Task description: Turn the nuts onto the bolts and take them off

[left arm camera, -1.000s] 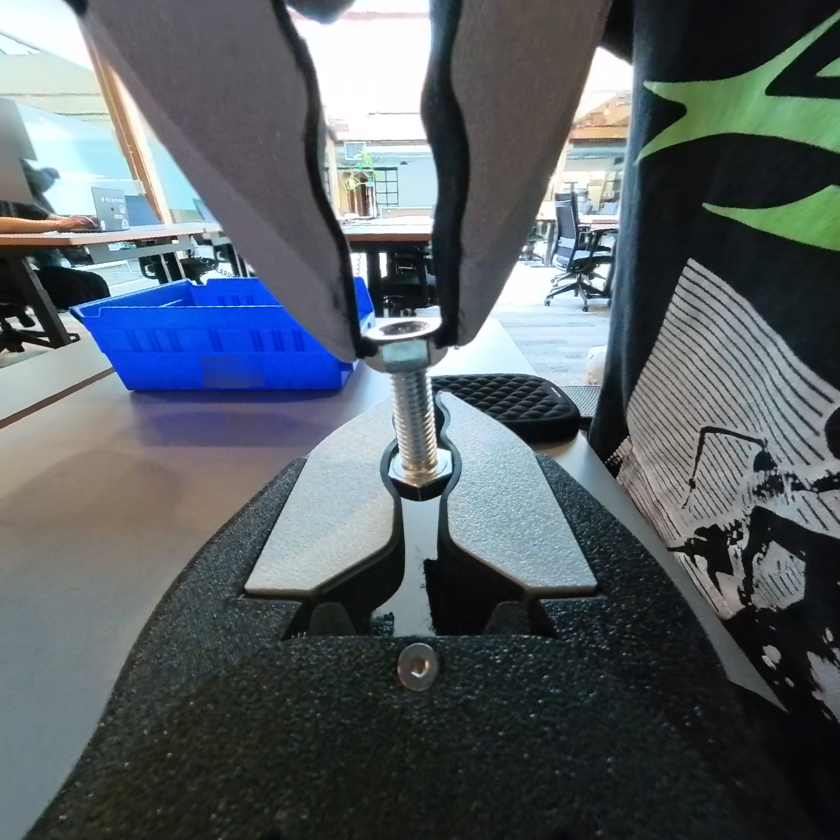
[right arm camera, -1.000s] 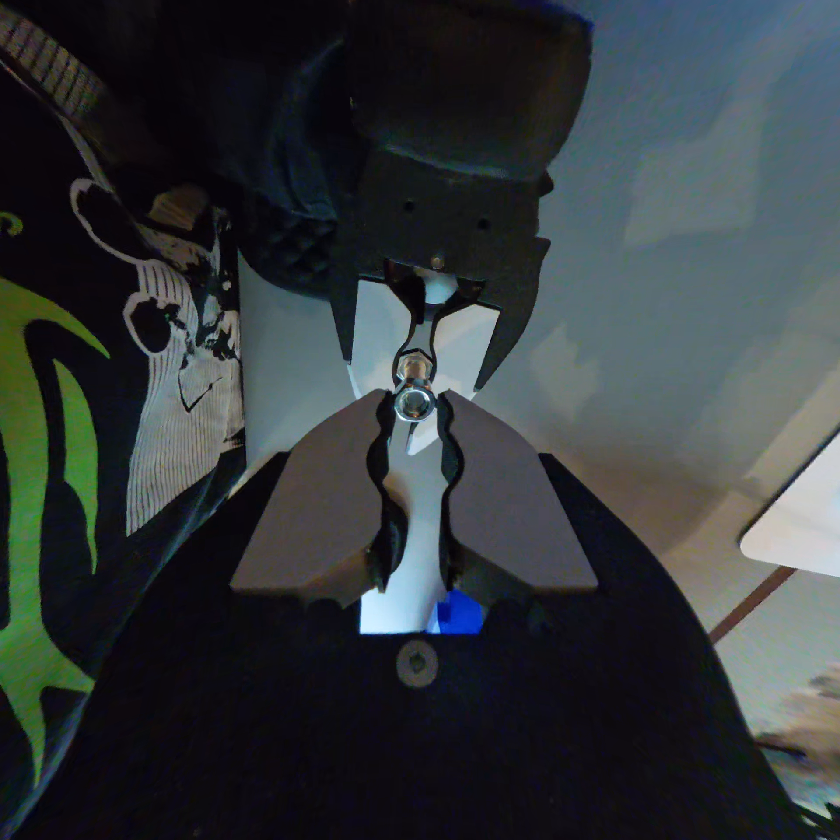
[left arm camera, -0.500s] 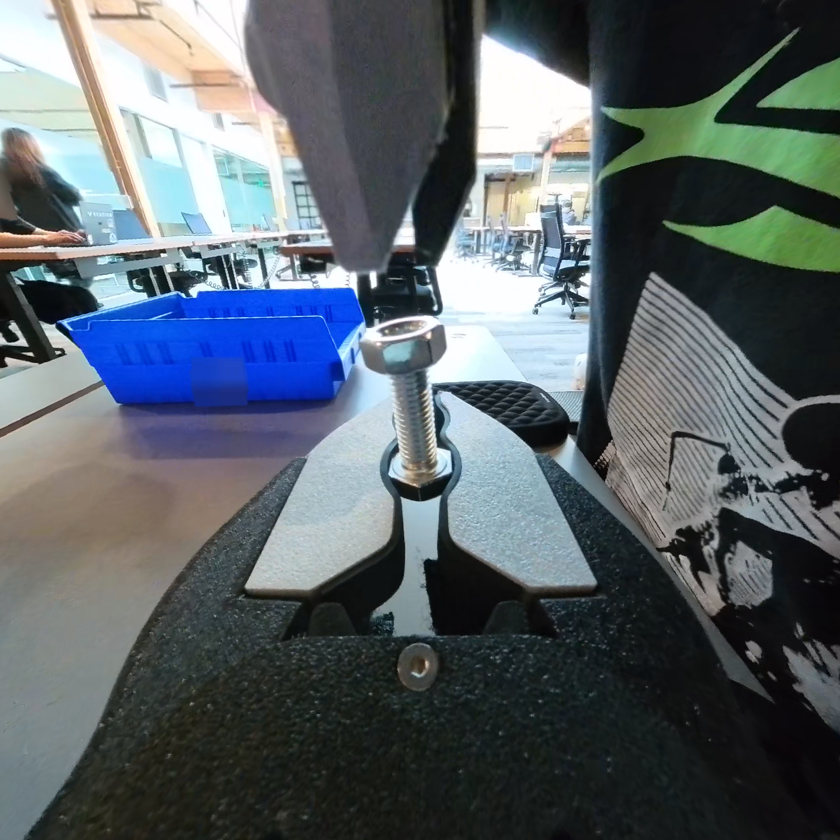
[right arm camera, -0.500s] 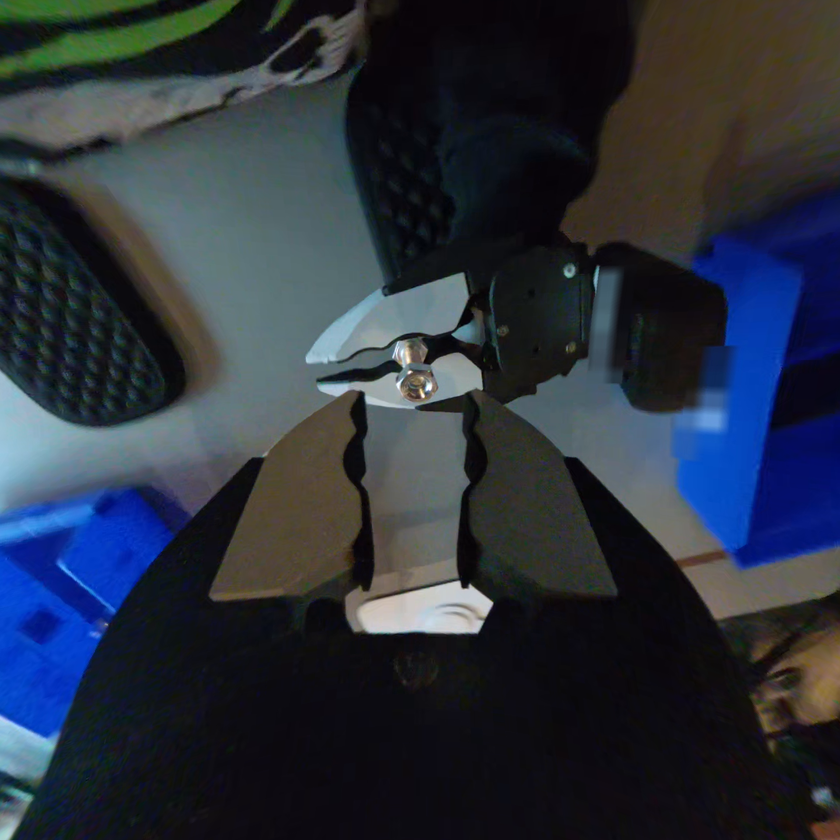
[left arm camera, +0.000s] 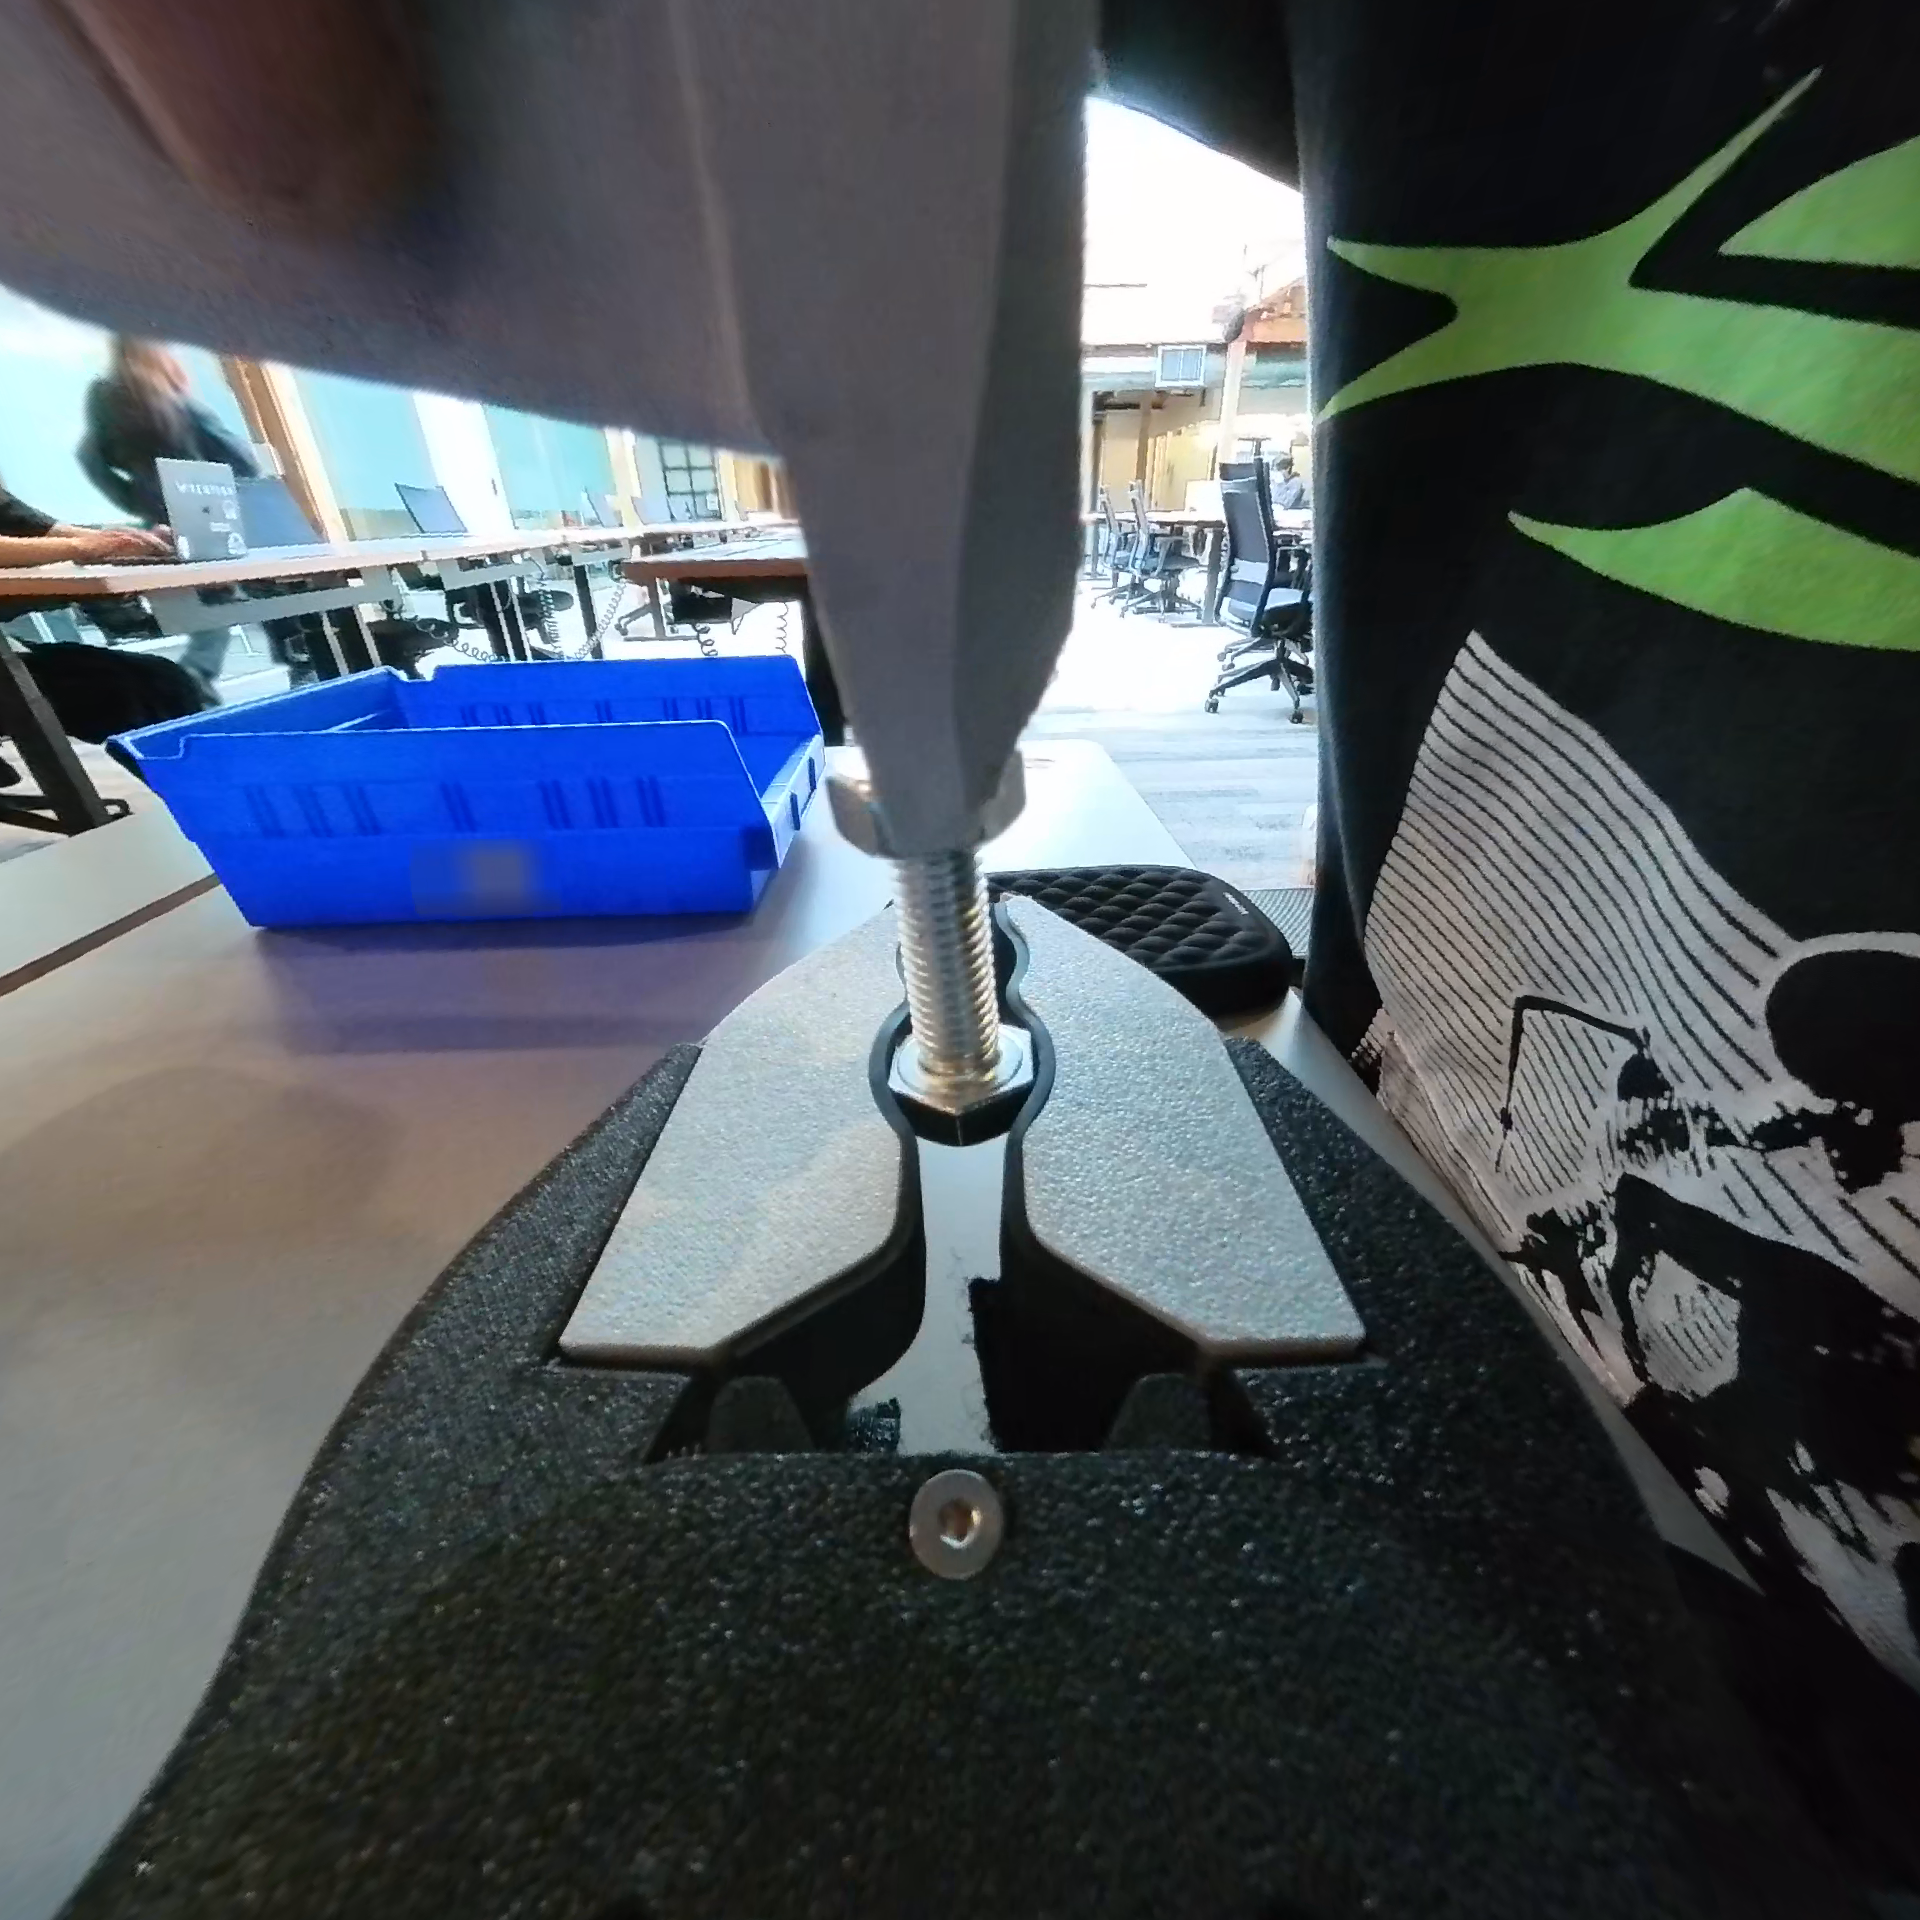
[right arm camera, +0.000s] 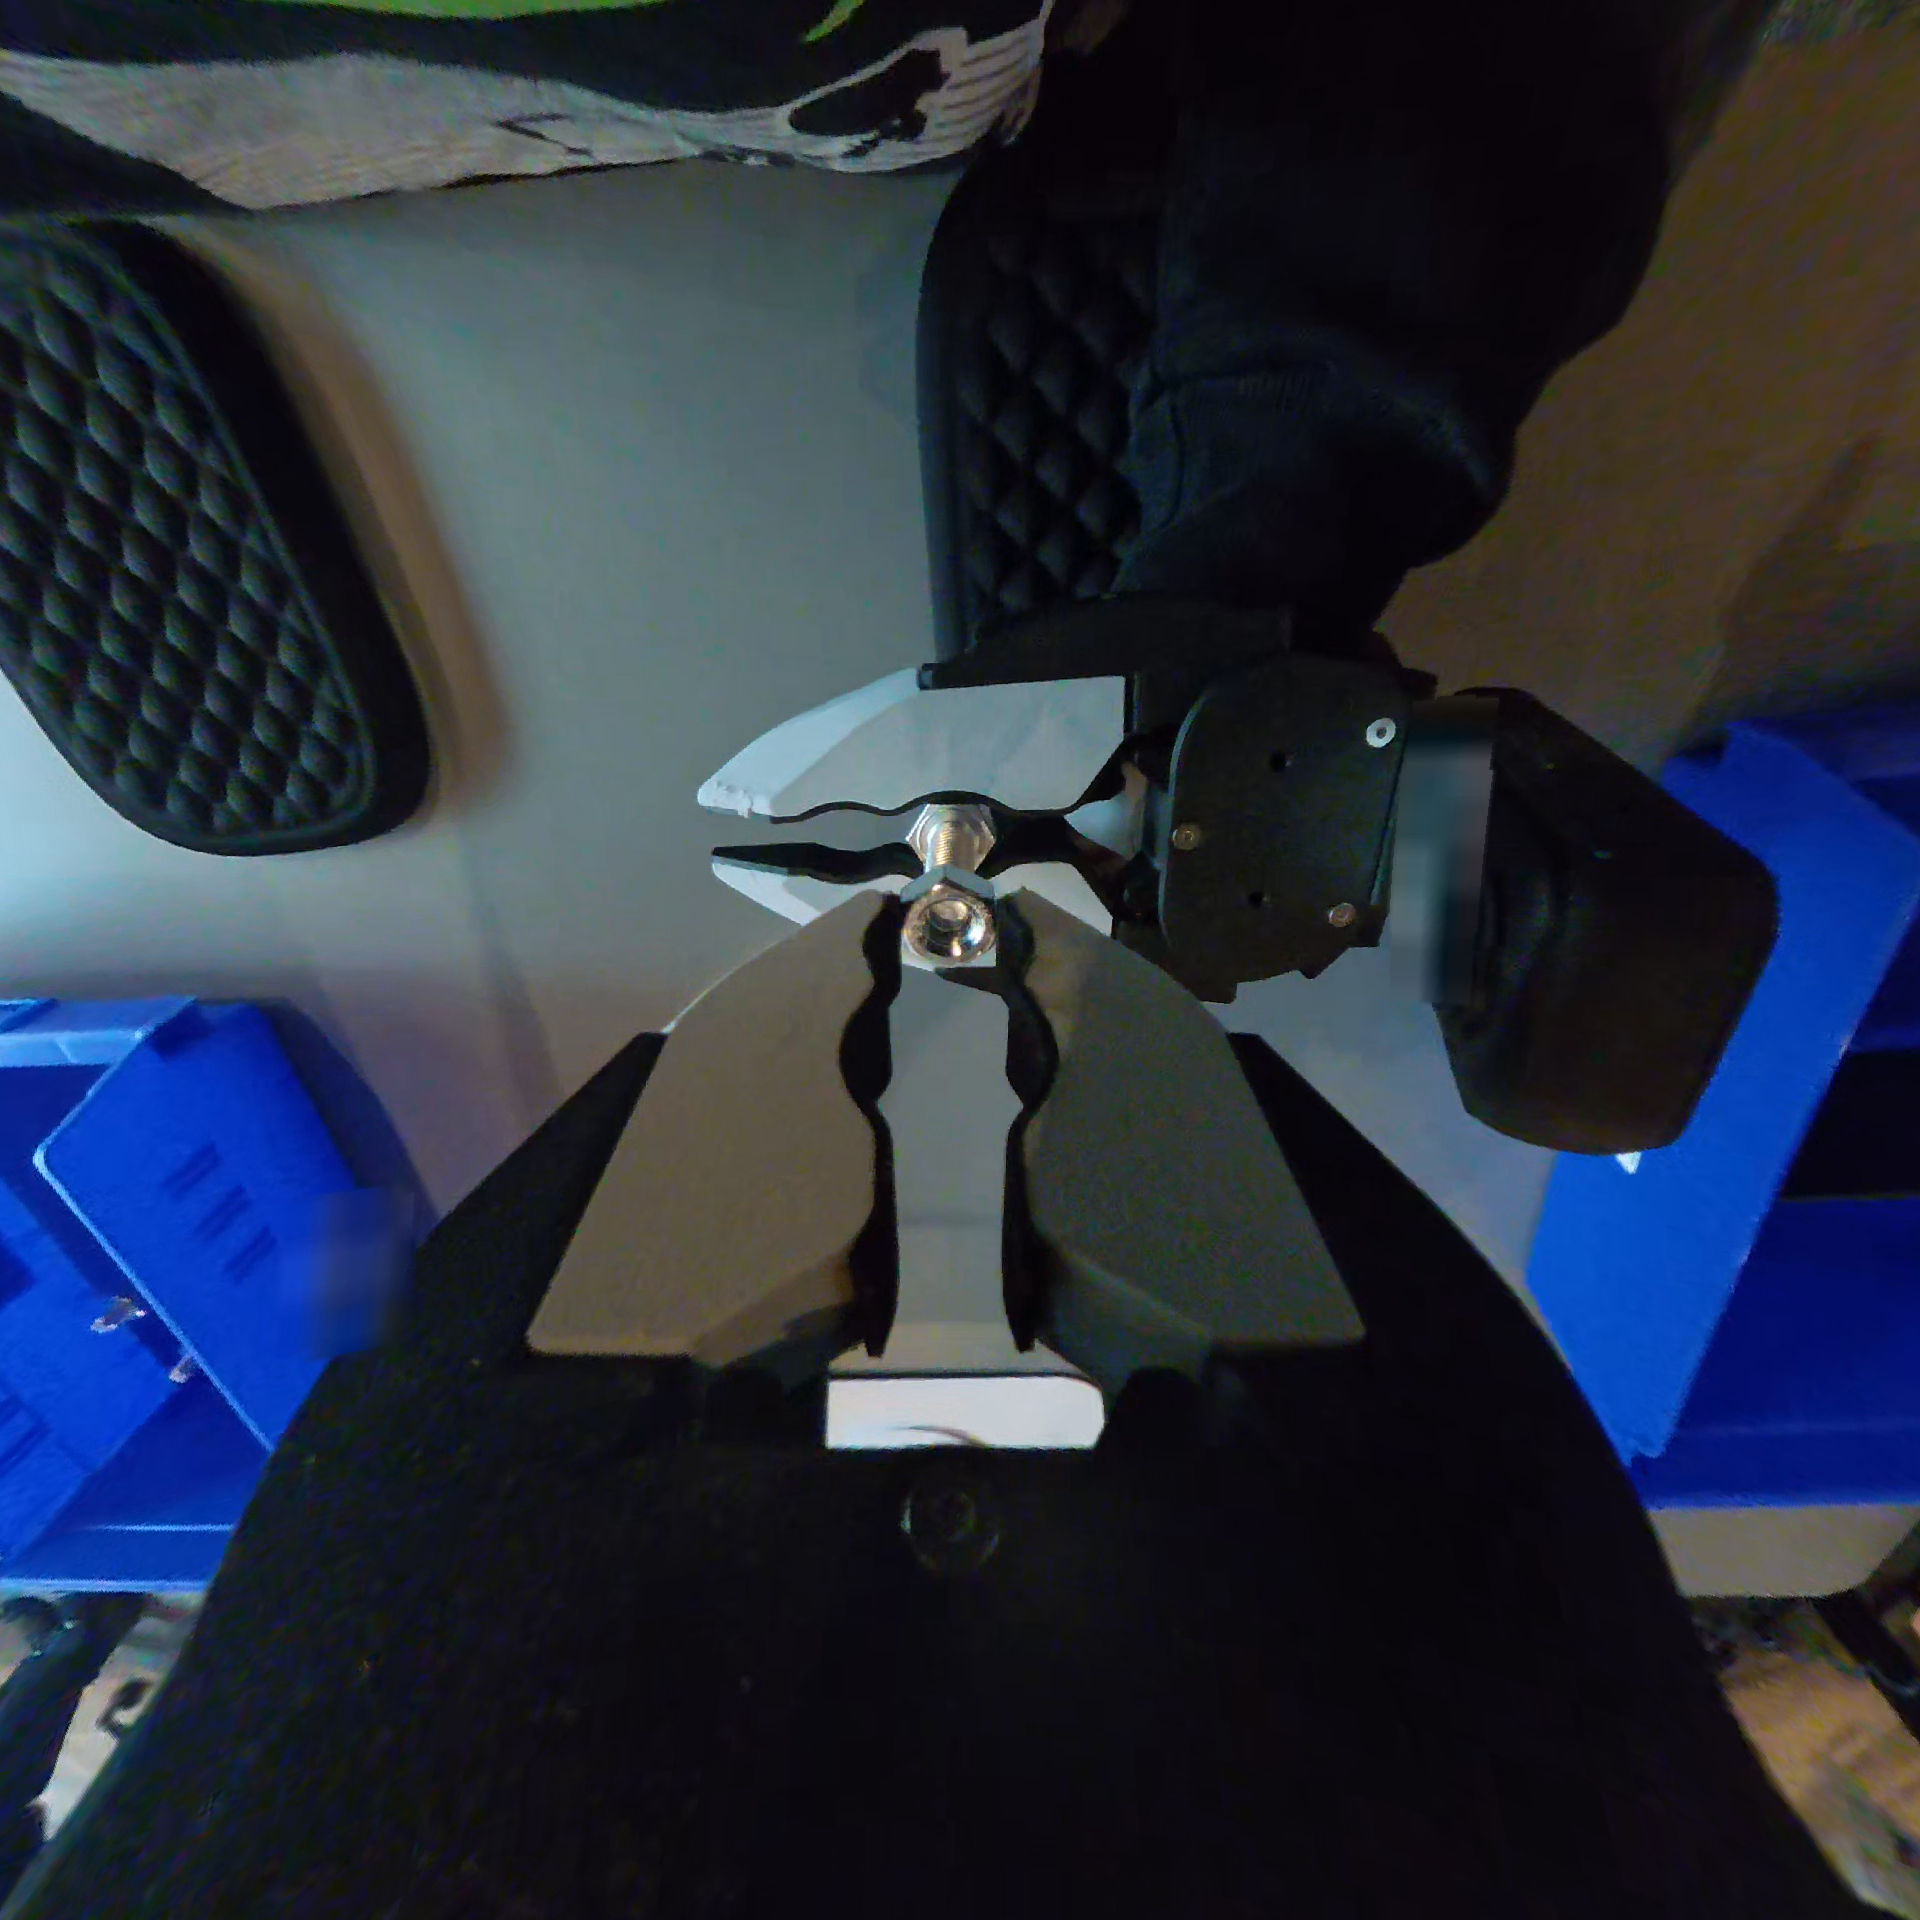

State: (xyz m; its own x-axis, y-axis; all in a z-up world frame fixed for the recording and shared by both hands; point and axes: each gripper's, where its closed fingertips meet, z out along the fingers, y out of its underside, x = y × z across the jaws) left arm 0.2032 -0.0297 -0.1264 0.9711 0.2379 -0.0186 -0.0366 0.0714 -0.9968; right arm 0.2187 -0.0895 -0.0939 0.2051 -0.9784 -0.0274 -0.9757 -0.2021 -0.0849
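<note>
My left gripper (left arm camera: 958,997) is shut on the hex head of a steel bolt (left arm camera: 948,966) and holds it upright, thread up. A steel nut (left arm camera: 847,808) sits at the top of the thread. My right gripper (right arm camera: 948,914) comes down from above, and its grey fingers (left arm camera: 935,675) close on the nut (right arm camera: 948,928) from both sides. In the right wrist view the left gripper (right arm camera: 727,826) lies crosswise below, with the bolt's thread (right arm camera: 940,831) between its jaws. Most of the nut is hidden behind the right fingers in the left wrist view.
A blue bin (left arm camera: 468,810) stands on the grey table (left arm camera: 208,1143) at the far left. More blue bins (right arm camera: 156,1195) (right arm camera: 1714,1195) lie on both sides below. Two black padded rests (right arm camera: 177,540) (right arm camera: 1029,416) lie near the table edge. A person's dark shirt (left arm camera: 1610,727) fills the right. My right fingertips sit around 7 centimetres from my left ones.
The right gripper let go of the nut, lifted and swung round about a quarter turn, then came back down and closed on the nut. The left gripper and bolt stayed put.
</note>
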